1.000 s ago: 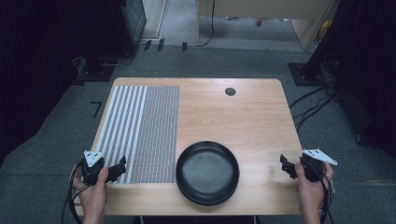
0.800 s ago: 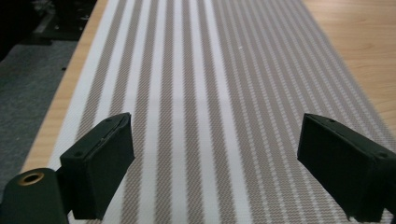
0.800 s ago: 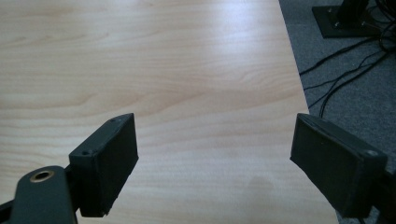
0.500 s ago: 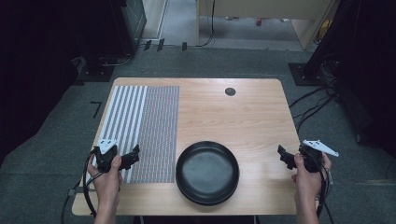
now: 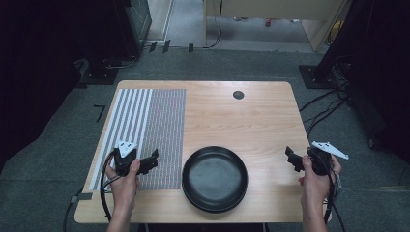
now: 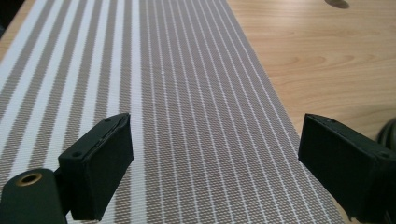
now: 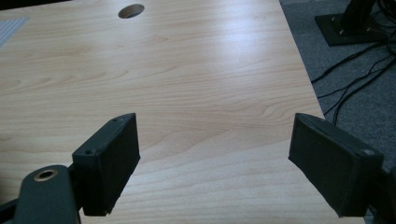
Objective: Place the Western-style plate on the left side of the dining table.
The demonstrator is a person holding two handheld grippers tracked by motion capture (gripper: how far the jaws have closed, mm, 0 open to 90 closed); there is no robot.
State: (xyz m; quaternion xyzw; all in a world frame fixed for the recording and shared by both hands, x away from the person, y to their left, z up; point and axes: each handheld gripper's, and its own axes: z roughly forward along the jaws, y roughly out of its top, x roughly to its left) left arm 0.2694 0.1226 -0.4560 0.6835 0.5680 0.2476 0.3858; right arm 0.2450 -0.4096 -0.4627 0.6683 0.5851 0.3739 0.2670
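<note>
A black round pan [image 5: 215, 179] rests on the wooden table [image 5: 232, 121] near its front edge. Left of it lies a striped woven placemat [image 5: 145, 130]. My left gripper [image 5: 152, 162] hovers over the mat's near part, jaws wide apart and empty; in the left gripper view the mat [image 6: 187, 93] runs between the jaws [image 6: 215, 172] and the pan's rim [image 6: 387, 135] peeks in at the right. My right gripper [image 5: 291, 158] is held open near the table's right edge, right of the pan; its view shows bare wood [image 7: 187, 93] between the jaws [image 7: 215, 168].
A dark cable hole [image 5: 238, 94] sits in the tabletop at the back. Cables [image 5: 324, 108] trail over the grey carpet right of the table. A black stand base [image 5: 316, 77] is on the floor at the back right.
My left gripper has moved right and forward from the table's left edge onto the striped mat. The right gripper has shifted only slightly leftward.
</note>
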